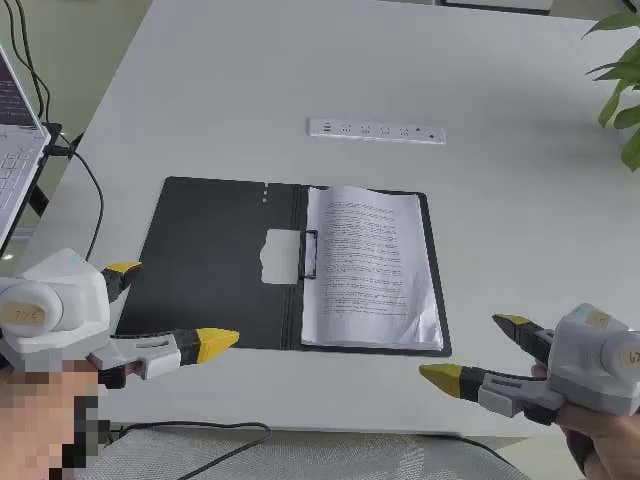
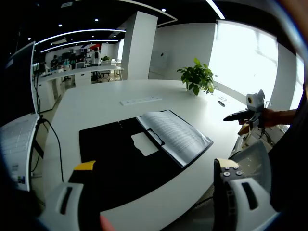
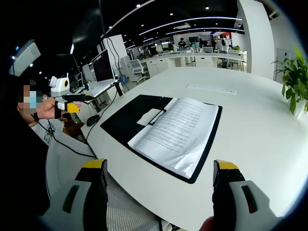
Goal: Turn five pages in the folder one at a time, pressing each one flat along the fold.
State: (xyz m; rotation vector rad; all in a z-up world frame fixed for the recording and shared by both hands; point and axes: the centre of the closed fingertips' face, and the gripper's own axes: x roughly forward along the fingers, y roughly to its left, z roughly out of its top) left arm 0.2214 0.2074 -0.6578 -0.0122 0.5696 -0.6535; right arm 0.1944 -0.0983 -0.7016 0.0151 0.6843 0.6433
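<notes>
I have the white table [image 1: 500, 200] spread across the head view, and the black folder [image 1: 210, 260] lies open on it just in front of me, towards the near edge. Its left inner cover is bare and flat, and the stack of printed pages [image 1: 370, 265] rests on its right half with the top sheet lying level. At the far left edge of the table an open laptop [image 1: 15, 150] juts in, and the leaves of a green plant [image 1: 620, 90] hang in at the far right. My left gripper [image 1: 175, 305] hovers over the near left of the table with its yellow-tipped jaws spread wide and nothing between them; its nearer tip is just beside the folder's near left corner, not touching. My right gripper [image 1: 472, 347] sits off the folder's near right corner, a little apart from it, jaws equally wide and empty, pointing left towards the pages. A white power strip [image 1: 376, 131] lies beyond the folder, well apart from its far edge. A small white patch [image 1: 283, 257] shows on the left cover beside the spine clip [image 1: 310, 253]; I cannot tell what it is. A thin black cable [image 1: 95, 200] runs from the laptop side down along the table's left edge.
</notes>
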